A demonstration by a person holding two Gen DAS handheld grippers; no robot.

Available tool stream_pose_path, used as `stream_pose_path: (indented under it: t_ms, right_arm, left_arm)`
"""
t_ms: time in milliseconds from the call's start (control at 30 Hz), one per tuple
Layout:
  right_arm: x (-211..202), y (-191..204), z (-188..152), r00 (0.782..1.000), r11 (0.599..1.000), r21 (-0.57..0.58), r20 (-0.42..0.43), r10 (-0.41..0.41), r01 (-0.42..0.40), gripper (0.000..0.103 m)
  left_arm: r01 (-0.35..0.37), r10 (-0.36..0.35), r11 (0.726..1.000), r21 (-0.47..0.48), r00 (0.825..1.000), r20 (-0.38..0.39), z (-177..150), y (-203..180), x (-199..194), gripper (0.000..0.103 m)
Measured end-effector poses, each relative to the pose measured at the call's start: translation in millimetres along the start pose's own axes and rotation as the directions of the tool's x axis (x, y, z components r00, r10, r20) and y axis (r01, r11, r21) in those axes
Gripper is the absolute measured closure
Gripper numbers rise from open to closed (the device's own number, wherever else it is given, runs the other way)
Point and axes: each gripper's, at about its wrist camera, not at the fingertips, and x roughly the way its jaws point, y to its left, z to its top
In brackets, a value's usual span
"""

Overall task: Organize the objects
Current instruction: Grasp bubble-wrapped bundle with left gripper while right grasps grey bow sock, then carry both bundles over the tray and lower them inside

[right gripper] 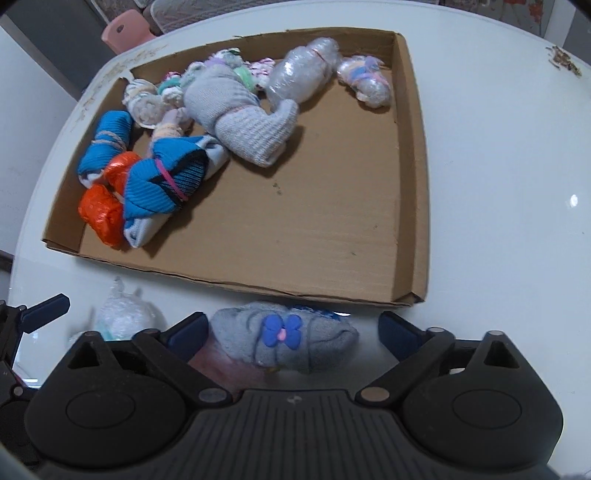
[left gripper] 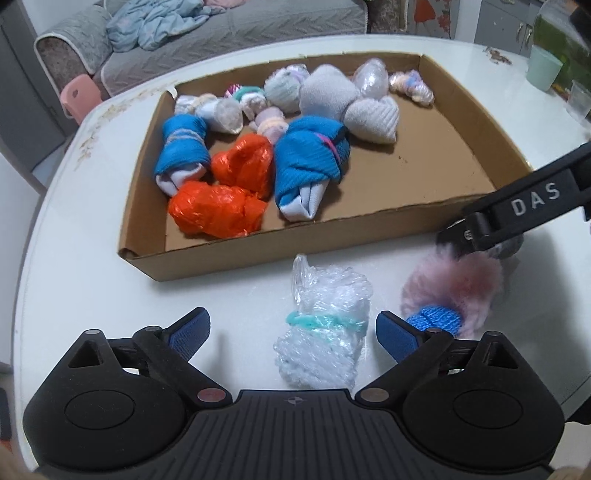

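- Left tongs [left gripper: 293, 330]: spread wide, nothing pinched. Clear bubble-wrap bundle [left gripper: 325, 332] with a teal band lies on the tabletop [left gripper: 92, 280] between the two blue pads, touching neither.
- Right tongs [right gripper: 293, 328]: also spread wide, holding nothing. Grey sock roll [right gripper: 291, 341] with a blue flower clip sits between the pads, close to the left pad; contact there unclear.
- Just right of the left tongs: fluffy pink roll [left gripper: 458, 291] with a blue knit end, on the tabletop. From the left wrist view the right tongs' black arm crosses its far edge, blurred.
- Ahead of both tongs: shallow cardboard tray [left gripper: 236, 247], near wall just beyond the loose bundles.
- Tray, near-left part: two orange plastic-wrapped bundles [left gripper: 218, 210], touching each other, flanked by two blue sock rolls [left gripper: 310, 166].
- Tray, further back: grey sock bundle [right gripper: 240, 114], small pastel rolls, a clear wrapped bundle [right gripper: 303, 74] near the far wall.
- Tray, right half: bare cardboard floor in front of the right tongs.
- Beyond the tabletop: grey sofa [left gripper: 229, 33] with light blue fabric on it, pink stool [left gripper: 79, 98] to its left.
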Motion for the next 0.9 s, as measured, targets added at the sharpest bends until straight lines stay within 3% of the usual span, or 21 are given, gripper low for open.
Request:
stream_pose_path:
  t_ms: [167,333,400,533,633,700,733,900]
  right_arm:
    - [-6,-12,-5,1.0,1.0,0.017,0.01,0.019,-0.02,0.034]
    - [-12,-28,-15,1.0,0.999,0.032,0.014,0.018,-0.018,0.034]
    - [-15,-35,-19,1.0,0.999,0.035,0.017,0.009,-0.01,0.035]
    - [-20,-56,-31,1.0,0.999,0.05,0.016,-0.013,0.012,0.034]
    - [-24,-73,-42,0.999,0.997,0.069,0.018,-0.028,0.027,0.028]
    - [-23,-89,-48,0.999,0.996,0.083,0.008,-0.038,0.037,0.008]
    - [-21,-95,-50,0.999,0.995,0.093,0.004,-0.046,0.045,0.005]
    - [-18,-110,-56,0.997,0.992,0.108,0.01,-0.074,0.073,0.008]
  left_arm:
    - [0.011,-0.011,1.0,-0.019,1.0,-0.008,-1,2,9,0.011]
    - [0.038,-0.038,0.999,-0.025,0.999,-0.003,-2,3,8,0.024]
    - [0.052,-0.052,0.998,-0.031,0.999,-0.002,-1,4,6,0.038]
    - [0.074,-0.074,0.997,-0.027,0.997,-0.005,-3,3,3,0.051]
    - [0.071,-0.071,0.997,-0.019,0.997,-0.003,-5,2,3,0.054]
    - [0.071,-0.071,0.997,-0.029,0.997,-0.005,-4,3,3,0.053]
    - [0.069,-0.069,0.997,-0.03,0.998,-0.004,-4,3,3,0.052]
    - [0.062,-0.062,0.998,-0.033,0.998,-0.002,-3,3,3,0.048]
